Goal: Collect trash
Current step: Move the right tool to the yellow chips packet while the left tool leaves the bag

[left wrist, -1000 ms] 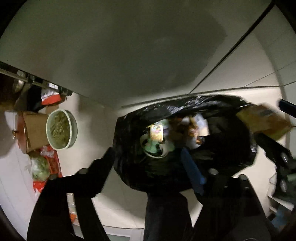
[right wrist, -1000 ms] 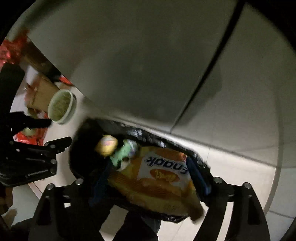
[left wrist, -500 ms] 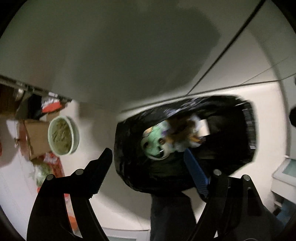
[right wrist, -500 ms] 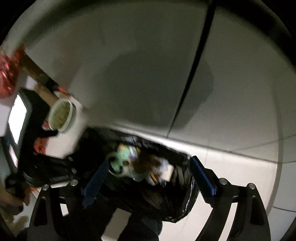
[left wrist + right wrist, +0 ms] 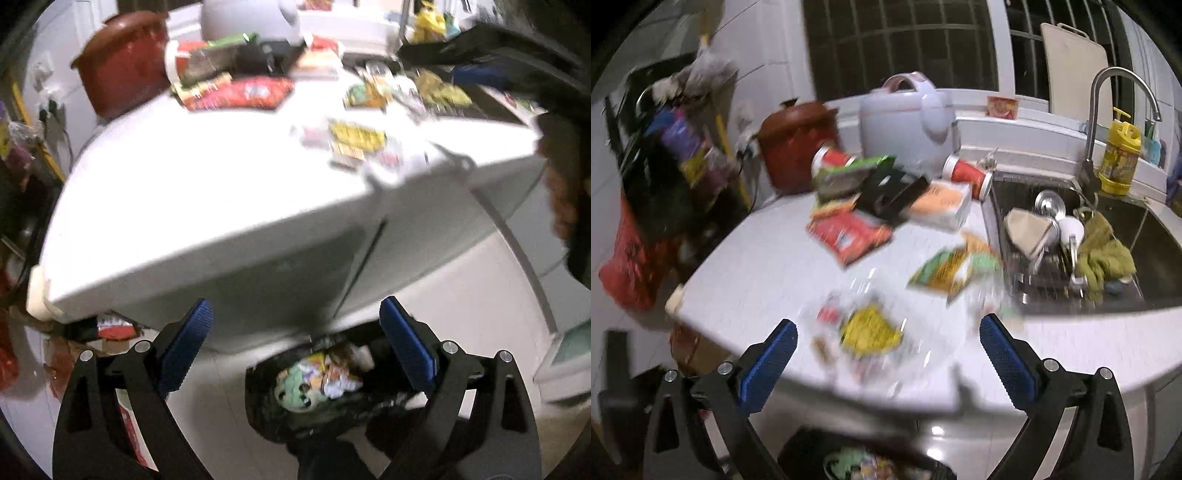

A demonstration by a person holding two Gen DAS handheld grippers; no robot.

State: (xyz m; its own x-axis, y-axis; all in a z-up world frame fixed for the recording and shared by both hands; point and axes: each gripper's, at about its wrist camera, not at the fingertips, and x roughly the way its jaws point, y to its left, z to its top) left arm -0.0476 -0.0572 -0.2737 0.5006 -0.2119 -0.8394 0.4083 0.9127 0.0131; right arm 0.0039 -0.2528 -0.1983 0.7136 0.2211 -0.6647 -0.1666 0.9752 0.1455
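On the white table (image 5: pixel 768 280) lie blurred wrappers, a yellow packet (image 5: pixel 870 328) nearest; right gripper (image 5: pixel 888 363) and left gripper (image 5: pixel 295 343) have jaws spread, empty. A hasty grab could sweep litter past the black trash bag (image 5: pixel 332 402) below.

black trash bag (image 5: pixel 332 413) open, wrappers (image 5: pixel 868 328) on counter
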